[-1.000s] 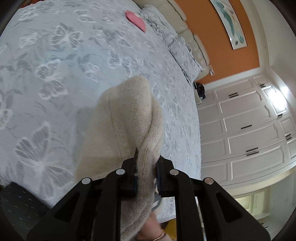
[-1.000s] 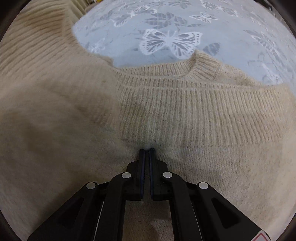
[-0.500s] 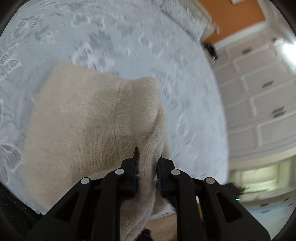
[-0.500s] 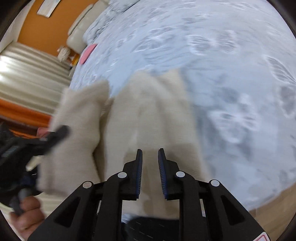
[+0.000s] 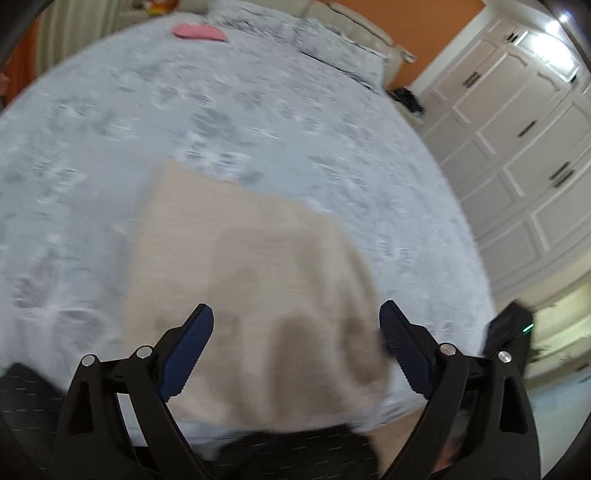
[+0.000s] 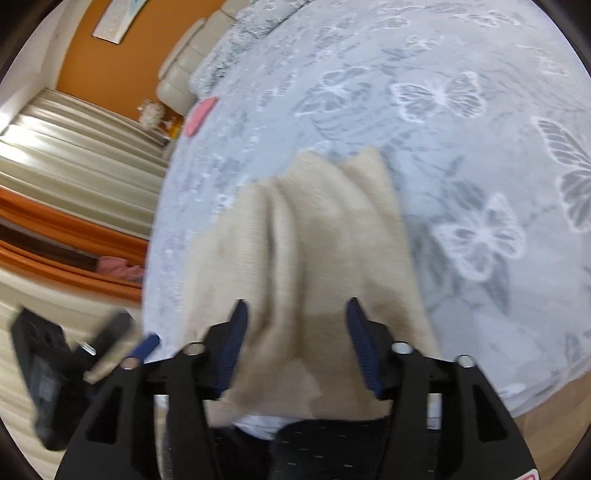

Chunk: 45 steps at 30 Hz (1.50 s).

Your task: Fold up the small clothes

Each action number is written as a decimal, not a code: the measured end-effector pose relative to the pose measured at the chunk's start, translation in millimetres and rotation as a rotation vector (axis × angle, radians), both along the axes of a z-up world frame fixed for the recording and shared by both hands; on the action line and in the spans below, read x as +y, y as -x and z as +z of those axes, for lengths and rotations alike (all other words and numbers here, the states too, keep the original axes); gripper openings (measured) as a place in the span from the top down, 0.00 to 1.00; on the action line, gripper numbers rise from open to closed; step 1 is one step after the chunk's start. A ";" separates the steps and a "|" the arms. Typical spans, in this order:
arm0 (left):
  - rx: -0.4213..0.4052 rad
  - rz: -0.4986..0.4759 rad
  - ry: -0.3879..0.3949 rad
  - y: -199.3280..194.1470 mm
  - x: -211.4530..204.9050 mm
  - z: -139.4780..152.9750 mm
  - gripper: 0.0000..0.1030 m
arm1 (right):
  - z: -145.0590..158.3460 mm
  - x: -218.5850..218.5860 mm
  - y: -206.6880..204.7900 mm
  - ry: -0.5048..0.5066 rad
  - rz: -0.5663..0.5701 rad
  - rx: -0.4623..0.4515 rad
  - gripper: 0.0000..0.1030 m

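A beige knitted sweater (image 5: 258, 280) lies folded on the grey butterfly bedspread (image 5: 184, 110) near the bed's front edge. My left gripper (image 5: 295, 321) is wide open and empty above its near end. In the right wrist view the sweater (image 6: 314, 240) lies in soft ridges, and my right gripper (image 6: 297, 314) is open and empty above its near end. The left gripper (image 6: 147, 343) shows at the lower left of that view.
A pink item (image 5: 199, 31) lies far up the bed near the pillows (image 5: 332, 40). White wardrobe doors (image 5: 517, 147) stand to the right. Curtains (image 6: 74, 147) and an orange wall (image 6: 110, 66) are on the left. Wooden floor (image 6: 546, 413) shows past the bed's edge.
Both grippers have let go of the sweater and opened wide. They have pulled back toward the bed's front edge, and the sweater now lies flat on the bedspread.
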<state>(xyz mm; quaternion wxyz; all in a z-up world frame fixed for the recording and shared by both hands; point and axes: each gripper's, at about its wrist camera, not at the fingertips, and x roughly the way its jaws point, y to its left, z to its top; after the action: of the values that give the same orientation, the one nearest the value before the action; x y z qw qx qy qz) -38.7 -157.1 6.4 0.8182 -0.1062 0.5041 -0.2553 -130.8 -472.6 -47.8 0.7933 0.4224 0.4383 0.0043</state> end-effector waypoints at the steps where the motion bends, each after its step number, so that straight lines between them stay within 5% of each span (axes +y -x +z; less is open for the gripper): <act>1: 0.000 0.018 -0.026 1.6 10.1 -1.8 0.13 | 1.2 1.4 -5.3 -0.004 0.008 0.003 0.37; 12: 0.001 0.057 -0.177 6.8 37.2 -17.4 0.13 | 18.1 21.8 -32.7 0.091 0.067 0.057 0.37; 35: 0.163 -0.027 -0.111 35.9 78.5 -65.1 0.13 | -16.4 42.4 -87.9 0.160 0.187 0.278 0.35; 37: 0.175 -0.024 -0.103 40.1 85.5 -67.6 0.13 | -15.4 50.3 -92.4 0.159 0.207 0.281 0.49; 38: 0.178 -0.025 -0.095 42.4 88.2 -68.3 0.13 | -12.3 56.7 -95.5 0.171 0.232 0.275 0.80; 42: 0.173 -0.027 -0.089 48.7 96.3 -70.3 0.13 | 18.0 92.0 -108.4 0.273 0.312 0.253 0.86; 45: 0.163 -0.015 -0.092 52.5 96.7 -73.0 0.13 | 53.2 126.8 -125.8 0.233 0.360 0.196 0.87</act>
<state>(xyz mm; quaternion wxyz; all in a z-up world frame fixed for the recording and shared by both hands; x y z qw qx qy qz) -91.2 -60.4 -66.6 0.7766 -0.0852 0.5808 -0.2286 -5.0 -345.8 5.4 0.7769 0.2416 0.5789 0.0541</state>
